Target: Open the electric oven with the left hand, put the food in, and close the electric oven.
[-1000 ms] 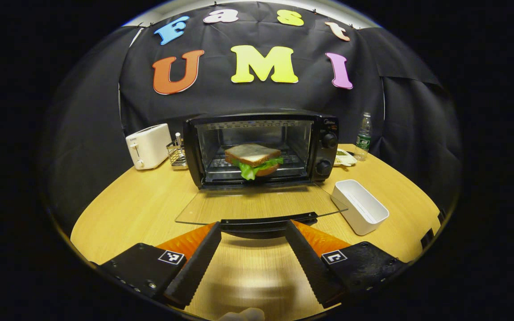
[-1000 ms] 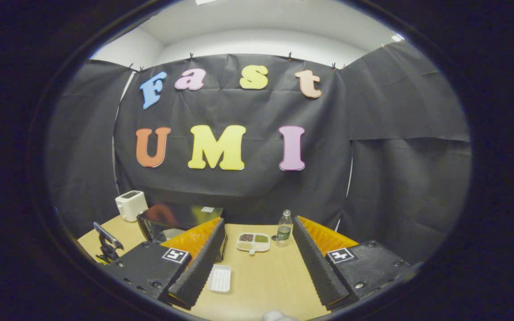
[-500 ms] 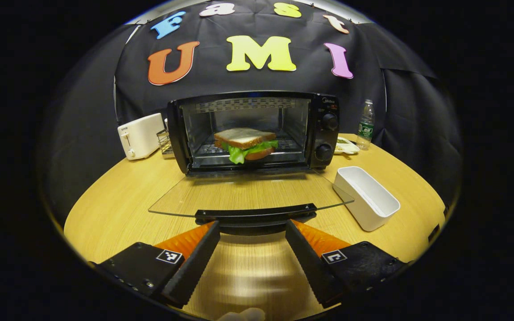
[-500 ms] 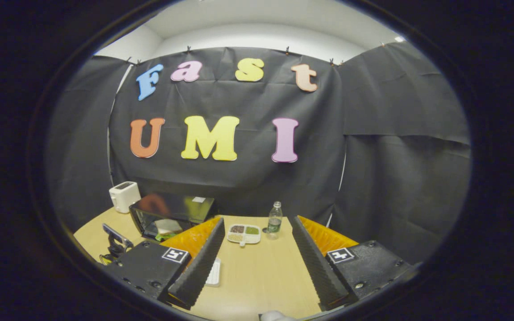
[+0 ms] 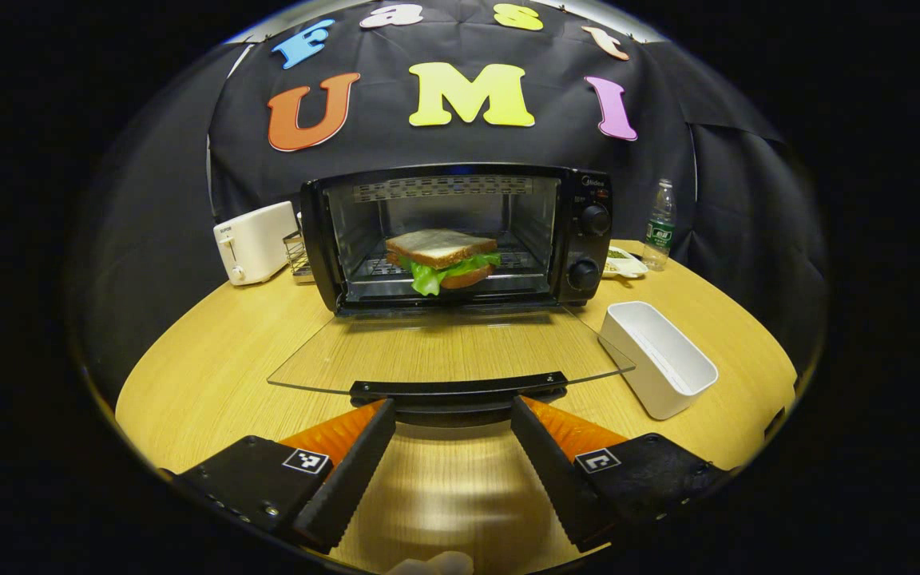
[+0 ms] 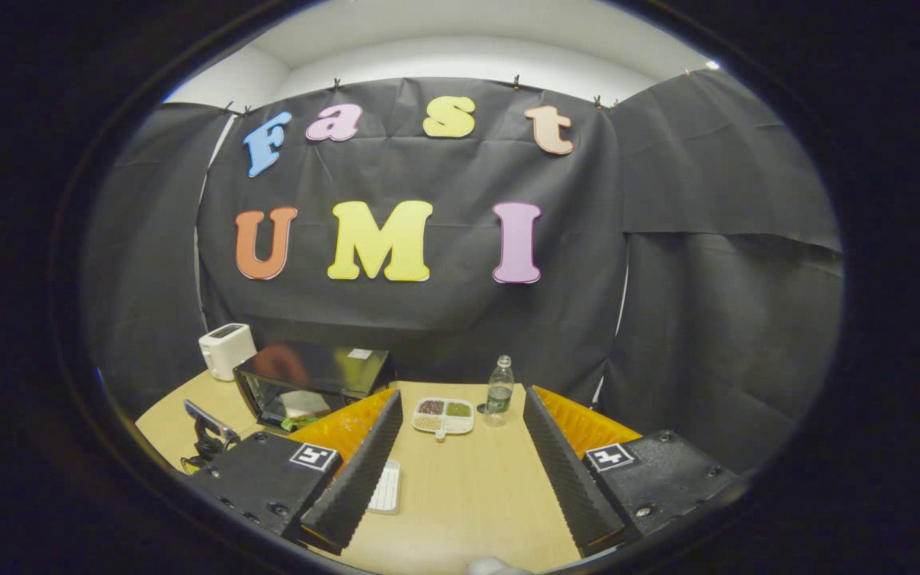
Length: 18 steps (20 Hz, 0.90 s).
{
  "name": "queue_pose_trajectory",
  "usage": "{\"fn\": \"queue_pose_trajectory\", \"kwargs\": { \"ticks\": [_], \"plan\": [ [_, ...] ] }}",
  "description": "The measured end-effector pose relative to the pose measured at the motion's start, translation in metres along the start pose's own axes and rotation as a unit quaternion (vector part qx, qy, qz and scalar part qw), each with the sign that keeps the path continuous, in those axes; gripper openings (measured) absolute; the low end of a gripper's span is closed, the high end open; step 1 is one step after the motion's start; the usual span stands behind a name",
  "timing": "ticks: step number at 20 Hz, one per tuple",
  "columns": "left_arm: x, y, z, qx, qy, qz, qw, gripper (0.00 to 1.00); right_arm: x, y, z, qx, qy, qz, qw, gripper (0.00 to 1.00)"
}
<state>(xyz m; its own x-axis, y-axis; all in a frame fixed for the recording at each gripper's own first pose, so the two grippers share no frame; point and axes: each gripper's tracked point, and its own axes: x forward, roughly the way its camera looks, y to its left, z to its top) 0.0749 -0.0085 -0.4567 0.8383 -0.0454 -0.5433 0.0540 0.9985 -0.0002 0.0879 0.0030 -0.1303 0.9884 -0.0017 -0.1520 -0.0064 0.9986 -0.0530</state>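
Observation:
A black electric oven (image 5: 588,239) stands at the back of the round wooden table, its glass door (image 5: 444,355) folded down flat. Inside, on the wire rack, lies a sandwich (image 5: 442,257) with lettuce hanging out. My left gripper (image 5: 454,411) is open, its fingertips just under and in front of the door's black handle (image 5: 460,390), with nothing between them. From high up in the right gripper view the oven (image 6: 312,379) appears at the lower left. My right gripper (image 6: 462,403) is open and empty above the table, and the left gripper (image 6: 204,431) sits at the far lower left.
A white rectangular tray (image 5: 658,370) lies right of the door. A white toaster (image 5: 255,241) and a wire rack (image 5: 299,257) stand left of the oven. A water bottle (image 5: 658,225) and a small divided dish (image 5: 624,263) sit at the back right.
The left gripper has moved closer to the oven and lowered slightly, bringing the door handle nearer its fingertips. The right gripper's view has drifted a little. Both grippers stay open.

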Motion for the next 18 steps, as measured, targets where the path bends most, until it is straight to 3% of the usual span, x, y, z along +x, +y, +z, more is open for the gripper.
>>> {"fn": "queue_pose_trajectory", "kwargs": {
  "ticks": [18],
  "plan": [
    [0.011,0.01,0.132,0.004,-0.081,0.008,0.997,0.98,0.021,-0.007,0.026,0.023,-0.01,0.008,1.0,0.98]
  ]
}}
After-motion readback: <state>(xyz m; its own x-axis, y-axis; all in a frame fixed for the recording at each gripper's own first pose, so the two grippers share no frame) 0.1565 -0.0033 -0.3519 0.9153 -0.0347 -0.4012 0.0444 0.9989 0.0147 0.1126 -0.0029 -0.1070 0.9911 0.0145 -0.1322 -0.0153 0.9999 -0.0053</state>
